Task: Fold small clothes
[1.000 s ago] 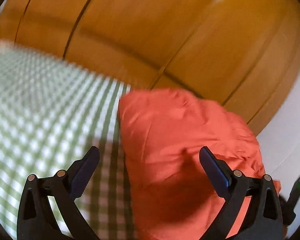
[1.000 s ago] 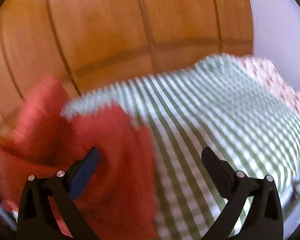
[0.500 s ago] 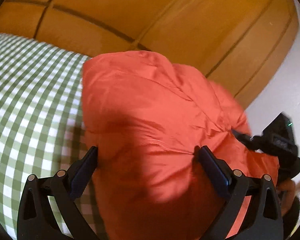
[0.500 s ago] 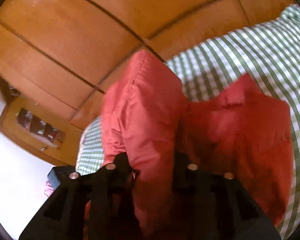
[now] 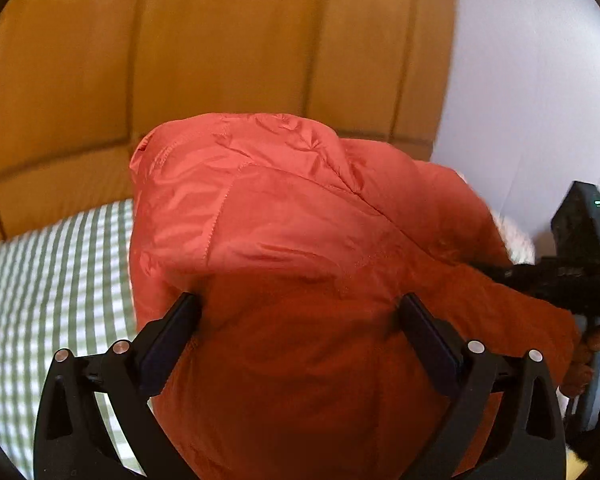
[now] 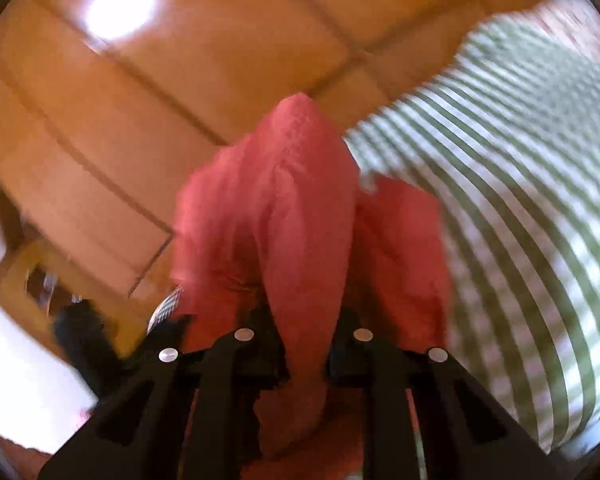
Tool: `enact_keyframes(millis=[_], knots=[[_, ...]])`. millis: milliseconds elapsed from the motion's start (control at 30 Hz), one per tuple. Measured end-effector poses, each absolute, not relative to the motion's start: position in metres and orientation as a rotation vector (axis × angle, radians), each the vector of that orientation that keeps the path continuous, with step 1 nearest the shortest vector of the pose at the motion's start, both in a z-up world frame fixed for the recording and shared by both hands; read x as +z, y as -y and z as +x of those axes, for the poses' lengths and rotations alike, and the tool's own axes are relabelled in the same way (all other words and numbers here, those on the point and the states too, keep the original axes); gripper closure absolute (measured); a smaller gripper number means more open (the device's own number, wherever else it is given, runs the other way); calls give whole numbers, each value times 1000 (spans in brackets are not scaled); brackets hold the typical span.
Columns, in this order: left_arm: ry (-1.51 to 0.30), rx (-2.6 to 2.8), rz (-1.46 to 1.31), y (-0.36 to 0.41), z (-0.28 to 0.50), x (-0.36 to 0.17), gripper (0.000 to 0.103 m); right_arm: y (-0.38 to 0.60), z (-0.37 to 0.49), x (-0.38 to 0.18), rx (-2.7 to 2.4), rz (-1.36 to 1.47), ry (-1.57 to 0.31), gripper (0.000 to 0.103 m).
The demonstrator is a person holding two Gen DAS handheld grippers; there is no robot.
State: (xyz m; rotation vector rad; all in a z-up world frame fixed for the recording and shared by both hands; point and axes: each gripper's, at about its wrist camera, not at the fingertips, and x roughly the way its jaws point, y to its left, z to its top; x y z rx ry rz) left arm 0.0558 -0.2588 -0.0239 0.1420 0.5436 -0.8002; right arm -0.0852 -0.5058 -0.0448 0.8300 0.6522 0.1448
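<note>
An orange-red padded garment hangs lifted above a green-and-white checked bed cover. My left gripper is open, its fingers wide apart on either side of the cloth, which fills the gap between them. My right gripper is shut on a bunched fold of the same garment, which rises in front of it. In the left wrist view the right gripper's body shows at the right edge, holding the garment's far side.
An orange wooden headboard stands behind the bed. A pale wall is to the right. The checked cover spreads to the right in the right wrist view. A wooden bedside cabinet is at the left.
My right gripper has closed on the garment and lifted it off the bed. My left gripper stayed open and moved in around the raised cloth.
</note>
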Motion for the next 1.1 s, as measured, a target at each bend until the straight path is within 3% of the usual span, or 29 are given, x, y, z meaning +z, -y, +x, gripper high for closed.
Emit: enact_keyframes(millis=[100, 167, 233, 267, 400, 500, 633, 733, 833, 933, 1067, 1100], knots=[[-508, -761, 257, 280, 42, -31, 4, 514, -99, -60, 131, 888, -627, 81], [-504, -744, 274, 284, 39, -35, 4, 518, -106, -58, 119, 915, -612, 70], [-506, -744, 262, 283, 39, -35, 4, 530, -118, -43, 72, 955, -548, 20], [-508, -746, 255, 281, 38, -34, 4, 541, -117, -39, 56, 976, -526, 14], [-495, -741, 243, 279, 41, -37, 4, 562, -102, -39, 28, 1058, -591, 6], [-480, -730, 251, 280, 44, -36, 4, 553, -55, -50, 158, 1156, -731, 8], [-430, -693, 260, 273, 38, -25, 4, 518, -18, -5, 194, 858, -672, 53], [-349, -670, 270, 269, 37, -16, 4, 505, 2, 14, 326, 770, -564, 74], [-394, -682, 305, 283, 50, -21, 4, 510, 25, -15, 272, 744, -623, 78], [-487, -758, 255, 298, 65, -35, 4, 532, 22, -56, 264, 902, -629, 78], [-455, -848, 339, 325, 48, -42, 4, 545, -4, -38, 141, 800, -649, 77], [-449, -866, 352, 328, 45, -45, 4, 548, -8, -31, 94, 762, -660, 69]])
